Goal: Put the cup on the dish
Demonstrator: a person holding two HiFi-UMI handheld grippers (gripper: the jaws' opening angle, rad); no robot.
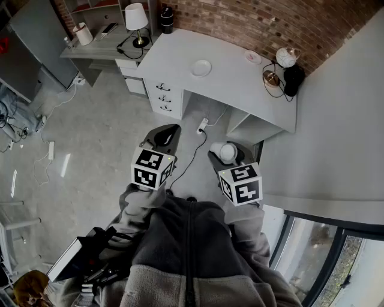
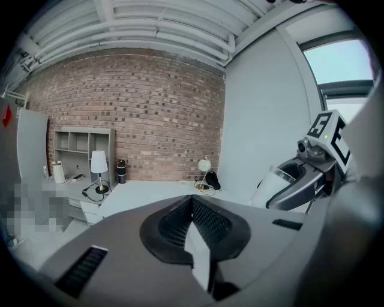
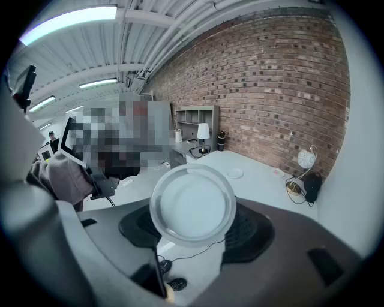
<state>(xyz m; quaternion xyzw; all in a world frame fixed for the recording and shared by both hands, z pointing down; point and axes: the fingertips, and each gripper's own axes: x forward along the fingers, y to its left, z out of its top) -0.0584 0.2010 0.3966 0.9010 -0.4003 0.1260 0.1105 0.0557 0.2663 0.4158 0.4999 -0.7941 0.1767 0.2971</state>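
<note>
A white cup (image 1: 227, 152) lies sideways between the jaws of my right gripper (image 1: 228, 157), which is shut on it. In the right gripper view the cup's round end (image 3: 192, 205) fills the middle and faces the camera. The white dish (image 1: 201, 68) rests on the pale desk (image 1: 240, 90) far ahead, and the same dish (image 3: 234, 173) is small in the right gripper view. My left gripper (image 1: 168, 130) is shut and holds nothing; its pads meet in the left gripper view (image 2: 193, 204). Both grippers hang over the floor, well short of the desk.
The desk also carries a smaller dish (image 1: 252, 57), a globe lamp (image 1: 287, 57) and a black object (image 1: 294, 79). Drawers (image 1: 162, 96) sit under its left end. A power strip (image 1: 203, 125) and cable lie on the floor. A second desk with a table lamp (image 1: 136, 18) stands at the left.
</note>
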